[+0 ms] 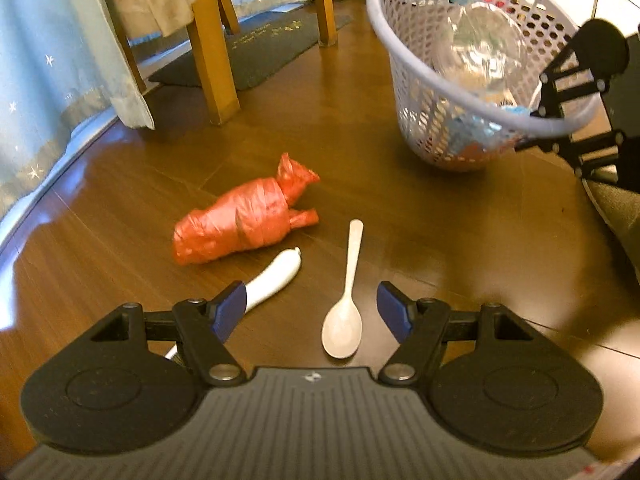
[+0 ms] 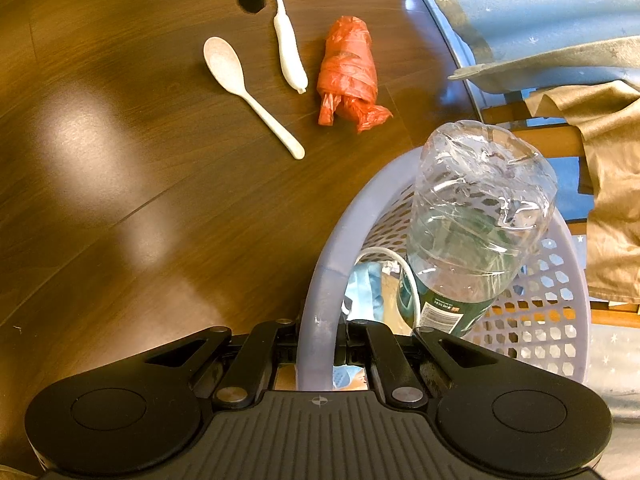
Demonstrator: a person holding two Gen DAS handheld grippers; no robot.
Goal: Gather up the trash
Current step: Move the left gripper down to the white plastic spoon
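Observation:
On the wooden floor lie a red plastic bag bundle (image 1: 240,220) (image 2: 348,68), a pale spoon (image 1: 346,304) (image 2: 240,80) and a white handled tool (image 1: 276,272) (image 2: 290,56). My left gripper (image 1: 311,299) hangs open just above them. The spoon's bowl lies between its blue pads (image 1: 230,308) without touching them, and the left finger covers the tool's near end. My right gripper (image 2: 318,334) is shut on the rim of the lavender mesh basket (image 2: 320,280) (image 1: 400,40). The basket holds a clear plastic bottle (image 2: 480,208) (image 1: 480,52) and other scraps.
Wooden furniture legs (image 1: 212,60) stand on a dark mat (image 1: 260,48) beyond the bag. A blue starred curtain (image 1: 40,80) runs along the left. A beige cloth (image 2: 608,180) hangs over a wooden frame beside the basket.

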